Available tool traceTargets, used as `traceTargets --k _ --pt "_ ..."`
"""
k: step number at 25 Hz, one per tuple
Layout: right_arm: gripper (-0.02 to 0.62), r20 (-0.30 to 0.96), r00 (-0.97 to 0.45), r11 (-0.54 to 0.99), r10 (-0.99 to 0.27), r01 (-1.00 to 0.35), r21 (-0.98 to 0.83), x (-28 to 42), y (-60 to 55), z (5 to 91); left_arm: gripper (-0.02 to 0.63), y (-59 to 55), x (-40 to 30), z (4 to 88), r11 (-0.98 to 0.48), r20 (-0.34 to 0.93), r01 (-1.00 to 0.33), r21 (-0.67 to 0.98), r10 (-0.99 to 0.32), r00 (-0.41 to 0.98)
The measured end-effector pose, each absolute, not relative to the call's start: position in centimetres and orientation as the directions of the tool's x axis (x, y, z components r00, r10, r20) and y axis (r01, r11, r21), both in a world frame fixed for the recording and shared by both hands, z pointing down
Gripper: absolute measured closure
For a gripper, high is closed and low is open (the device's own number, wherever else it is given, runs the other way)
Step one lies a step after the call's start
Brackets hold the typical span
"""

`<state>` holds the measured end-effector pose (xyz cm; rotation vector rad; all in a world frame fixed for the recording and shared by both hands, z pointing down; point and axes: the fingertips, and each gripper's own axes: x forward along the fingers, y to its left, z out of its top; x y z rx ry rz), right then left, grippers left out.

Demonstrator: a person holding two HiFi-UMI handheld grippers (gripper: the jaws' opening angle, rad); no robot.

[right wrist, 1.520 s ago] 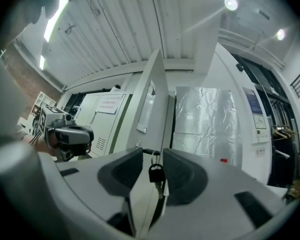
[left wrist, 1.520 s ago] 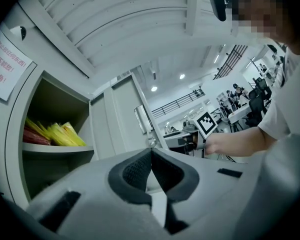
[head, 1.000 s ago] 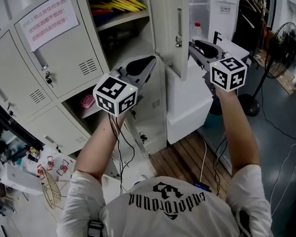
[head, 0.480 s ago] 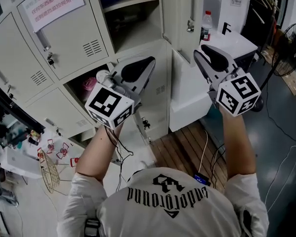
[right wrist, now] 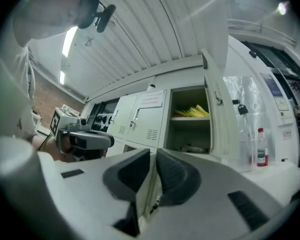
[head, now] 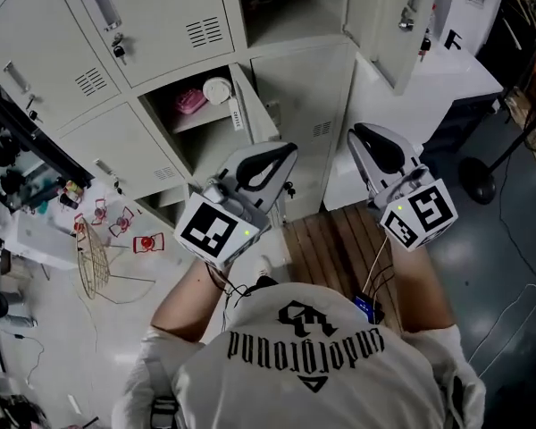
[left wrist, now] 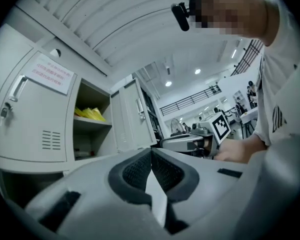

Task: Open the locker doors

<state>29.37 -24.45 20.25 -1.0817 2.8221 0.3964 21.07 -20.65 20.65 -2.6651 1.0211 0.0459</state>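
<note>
The left gripper (head: 281,155) has its jaws pressed together at the tips and holds nothing. The right gripper (head: 362,139), well apart from it, has just been closing; only a narrow slit stays between its pads (right wrist: 176,176), with nothing in it. Under both lie wooden floor boards (head: 335,239). Just beyond the left gripper stands a closed lower locker door (head: 304,96). Beside this one, an open lower door (head: 255,105) juts out toward the left gripper, and behind it a compartment holds a pink object (head: 190,102). Beyond the right gripper are a white cabinet (head: 429,83) and, farther, the open upper door (head: 384,7). Yellow items (right wrist: 192,111) lie on the upper shelf. Far left of the left gripper are closed doors (head: 161,16) and a wire frame (head: 89,257) on the floor.
</note>
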Motion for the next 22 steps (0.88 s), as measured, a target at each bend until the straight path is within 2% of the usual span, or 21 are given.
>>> traceTargets --k 7,11,22 --pt "0.591 -0.155 -0.772 0.752 -0.617 -0.636 0.172 26.2 -23.1 26.2 0.598 -19.3 15.4 26.4 -0.612 -0.103 -0.767 -0.194 -0.765 0.636" --pt "0.591 -0.142 -0.798 0.776 -0.586 -0.602 0.188 24.7 -22.0 28.4 0.598 -18.4 13.1 30.4 -0.572 -0.079 -0.811 -0.125 -0.809 0.583" --pt "0.590 -0.108 -0.861 0.844 -0.498 -0.509 0.168 20.4 -18.7 32.4 0.600 -15.2 8.5 33.7 -0.499 -0.030 -0.857 -0.127 -0.862 0.506"
